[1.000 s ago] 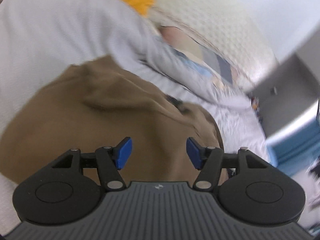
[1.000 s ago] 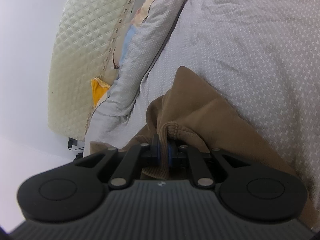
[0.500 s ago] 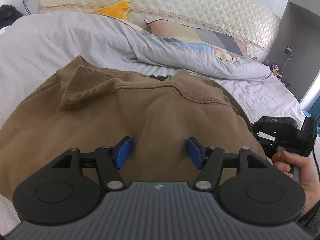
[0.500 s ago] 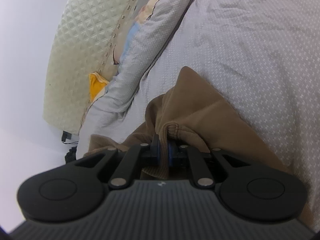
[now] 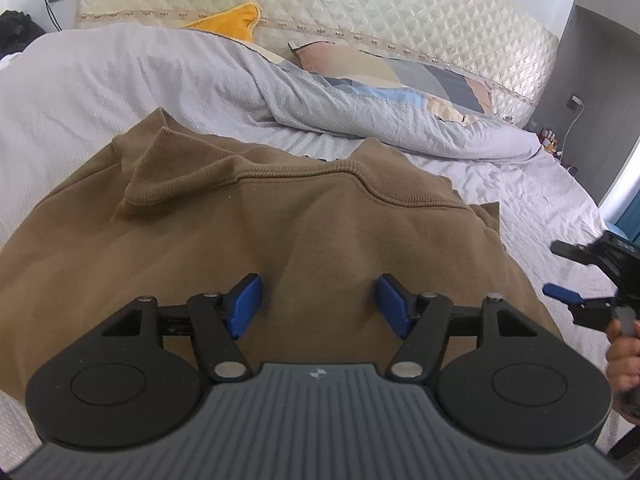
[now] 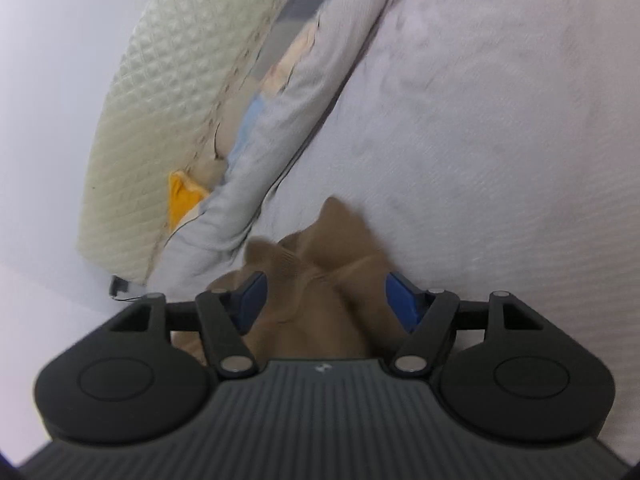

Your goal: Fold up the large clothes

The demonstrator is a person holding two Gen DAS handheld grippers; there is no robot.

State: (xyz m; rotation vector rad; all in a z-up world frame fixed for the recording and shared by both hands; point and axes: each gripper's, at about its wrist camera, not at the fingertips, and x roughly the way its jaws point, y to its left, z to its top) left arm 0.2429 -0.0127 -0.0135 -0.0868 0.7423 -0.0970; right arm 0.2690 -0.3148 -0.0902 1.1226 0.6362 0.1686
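Brown sweatshirt [image 5: 280,240]: laid flat on the bed [image 5: 540,208], ribbed collar turned toward the quilted headboard [image 5: 360,12], just short of the rumpled grey duvet [image 5: 360,120]. Left claw [image 5: 318,304]: held over the sweatshirt's body, jaws spread, nothing gripped. Right claw [image 6: 324,300]: jaws just parted wide, a bunched fold of sweatshirt [image 6: 320,280] seen between them but not pressed; view blurred.
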